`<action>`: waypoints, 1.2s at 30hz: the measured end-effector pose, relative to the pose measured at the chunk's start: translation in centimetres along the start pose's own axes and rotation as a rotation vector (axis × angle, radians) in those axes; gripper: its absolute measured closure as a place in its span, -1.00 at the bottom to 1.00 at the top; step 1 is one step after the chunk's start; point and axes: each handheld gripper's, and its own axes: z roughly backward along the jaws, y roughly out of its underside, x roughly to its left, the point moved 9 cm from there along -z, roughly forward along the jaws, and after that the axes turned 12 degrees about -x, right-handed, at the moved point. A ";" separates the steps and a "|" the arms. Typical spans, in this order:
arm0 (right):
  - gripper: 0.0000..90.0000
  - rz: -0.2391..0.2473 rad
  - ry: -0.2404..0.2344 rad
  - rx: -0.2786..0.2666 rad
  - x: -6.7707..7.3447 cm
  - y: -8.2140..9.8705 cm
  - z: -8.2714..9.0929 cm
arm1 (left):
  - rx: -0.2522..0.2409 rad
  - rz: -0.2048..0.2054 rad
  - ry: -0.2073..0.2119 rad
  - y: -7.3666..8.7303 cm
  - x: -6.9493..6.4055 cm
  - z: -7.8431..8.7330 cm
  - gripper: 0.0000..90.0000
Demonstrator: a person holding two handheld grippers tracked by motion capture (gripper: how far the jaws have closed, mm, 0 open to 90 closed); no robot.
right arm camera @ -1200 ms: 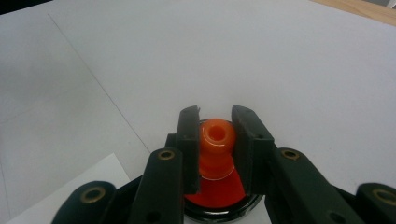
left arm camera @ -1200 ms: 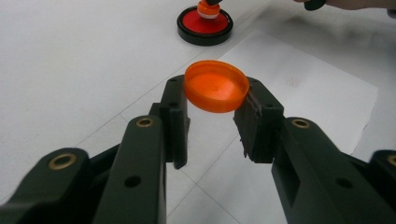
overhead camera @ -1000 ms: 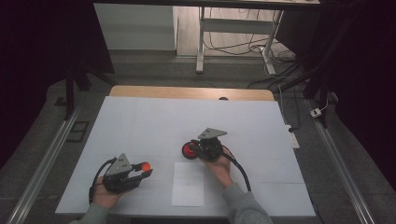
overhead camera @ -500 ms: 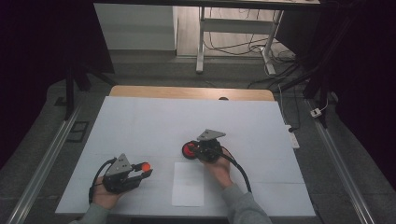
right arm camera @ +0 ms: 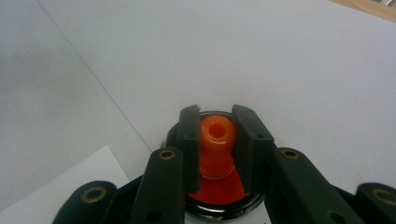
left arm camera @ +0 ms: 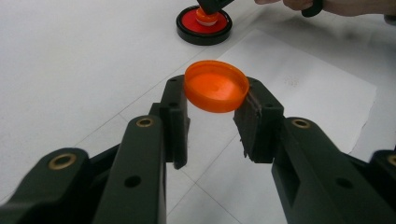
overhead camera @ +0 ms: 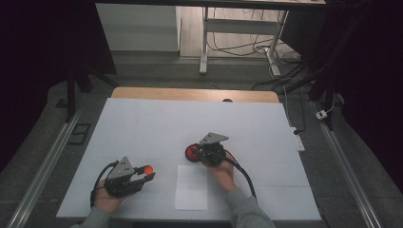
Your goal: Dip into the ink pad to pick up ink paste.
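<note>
Orange cap (left arm camera: 216,87) is sitting pinched between the two pads of my left hand-held gripper (left arm camera: 214,116), which is closing on its rim from both sides and holding it just above the table (overhead camera: 142,123), open side up. I am carrying it low at the near left of the white table in the high view (overhead camera: 147,169), well apart from the rest of the work.

My right hand-held gripper (right arm camera: 217,140) is clamping the orange nozzle (right arm camera: 216,133) that is standing up from the red middle of a round black base (right arm camera: 222,205); its jaws are pressing on the nozzle's two sides, and the base is resting flat on the table just beyond the far edge of a white sheet of paper (overhead camera: 191,186).

I am judging that I am in the middle of capping or uncapping: one side steadying the nozzle, the other managing the cap. If the cap is going on, the next move is calling for me to bring it across over the paper, turn it open side down, line it up above the nozzle, and free the tip so it can seat.

I am counting one cap, one nozzle, one black base, one sheet of paper and two hand-held grippers
</note>
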 end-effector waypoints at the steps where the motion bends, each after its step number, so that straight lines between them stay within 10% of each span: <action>1: 0.65 0.003 0.001 -0.001 0.0 0.0 0.0 | -0.001 0.000 -0.002 0.0 0.0 0.0 0.44; 33: 0.64 -0.004 -0.007 0.004 -0.1 -0.1 0.0 | -0.004 0.002 -0.004 -0.1 0.1 0.1 0.44; 36: 0.64 -0.034 0.002 -0.068 -0.3 -1.2 0.6 | -0.005 0.004 -0.004 -0.1 0.2 0.1 0.44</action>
